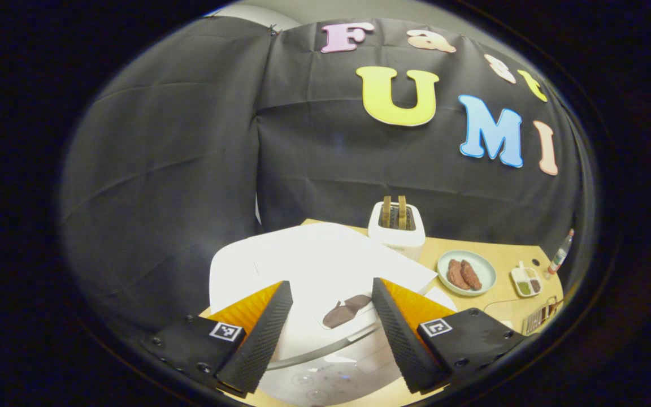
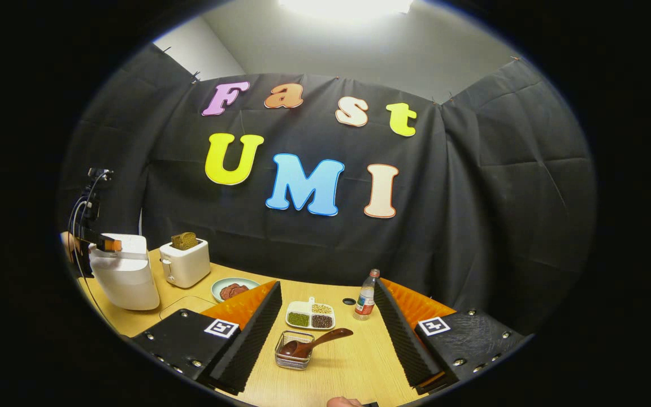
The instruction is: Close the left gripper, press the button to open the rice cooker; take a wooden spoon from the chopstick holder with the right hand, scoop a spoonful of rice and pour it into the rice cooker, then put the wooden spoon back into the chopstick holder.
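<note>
The white rice cooker (image 1: pixel 314 265) lies close under my left gripper (image 1: pixel 331 284), which is open, one finger on each side of the brown button (image 1: pixel 345 310) on the lid. In the right gripper view the cooker (image 2: pixel 127 277) stands at the far left with its lid down, and the left gripper (image 2: pixel 102 244) rests over its top. My right gripper (image 2: pixel 326 284) is open and holds nothing. Below it, the wooden spoon (image 2: pixel 317 342) leans in the wire chopstick holder (image 2: pixel 294 356). Behind that sits a white divided dish (image 2: pixel 310 315) of grains.
A white toaster (image 2: pixel 185 261) with bread stands beside the cooker, and a pale green plate (image 2: pixel 234 289) of brown food lies in front of it. A small bottle (image 2: pixel 366 297) stands by the divided dish. The wooden table (image 2: pixel 354 367) ends at the black cloth wall.
</note>
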### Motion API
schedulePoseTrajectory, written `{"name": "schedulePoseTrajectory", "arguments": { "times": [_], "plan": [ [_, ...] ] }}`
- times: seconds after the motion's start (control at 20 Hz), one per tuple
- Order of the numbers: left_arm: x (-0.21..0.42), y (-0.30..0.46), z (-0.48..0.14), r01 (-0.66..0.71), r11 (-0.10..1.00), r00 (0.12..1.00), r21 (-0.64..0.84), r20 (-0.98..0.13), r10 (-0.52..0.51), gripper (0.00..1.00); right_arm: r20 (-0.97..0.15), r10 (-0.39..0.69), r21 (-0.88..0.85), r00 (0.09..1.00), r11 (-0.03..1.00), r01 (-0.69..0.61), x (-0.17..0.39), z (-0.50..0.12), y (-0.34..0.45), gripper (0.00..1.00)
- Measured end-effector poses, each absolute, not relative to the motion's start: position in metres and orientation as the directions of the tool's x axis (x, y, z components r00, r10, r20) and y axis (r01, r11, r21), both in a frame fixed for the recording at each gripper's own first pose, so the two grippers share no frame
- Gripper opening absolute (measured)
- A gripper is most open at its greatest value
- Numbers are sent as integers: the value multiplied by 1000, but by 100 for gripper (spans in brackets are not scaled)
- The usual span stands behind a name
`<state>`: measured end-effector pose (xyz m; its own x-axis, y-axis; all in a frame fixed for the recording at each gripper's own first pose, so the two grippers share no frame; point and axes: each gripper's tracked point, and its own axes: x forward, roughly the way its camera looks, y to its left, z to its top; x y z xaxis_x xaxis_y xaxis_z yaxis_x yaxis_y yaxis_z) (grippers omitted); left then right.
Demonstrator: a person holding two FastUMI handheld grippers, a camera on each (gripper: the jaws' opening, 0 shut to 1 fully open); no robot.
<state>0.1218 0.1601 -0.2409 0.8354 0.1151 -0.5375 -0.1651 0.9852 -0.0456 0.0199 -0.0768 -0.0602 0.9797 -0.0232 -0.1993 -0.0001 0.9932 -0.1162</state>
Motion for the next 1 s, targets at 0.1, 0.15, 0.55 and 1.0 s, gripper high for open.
{"name": "schedulePoseTrajectory", "arguments": {
  "times": [0.1,0.15,0.55,1.0],
  "plan": [
    [120,157,-246,-164,986,829,-22,-545,126,100,-202,-23,-123,979,992,-2,20,-61,-76,100],
    [118,155,-250,-166,986,822,-21,-555,127,98,-202,-22,-124,979,992,-3,20,-61,-75,100],
    [112,152,-247,-155,988,833,-19,-540,120,99,-189,25,-72,982,997,-39,25,-56,-54,100],
    [65,104,-92,8,1000,973,0,-229,-8,99,-122,89,19,989,996,-87,22,-18,-17,100]
  ]
}}
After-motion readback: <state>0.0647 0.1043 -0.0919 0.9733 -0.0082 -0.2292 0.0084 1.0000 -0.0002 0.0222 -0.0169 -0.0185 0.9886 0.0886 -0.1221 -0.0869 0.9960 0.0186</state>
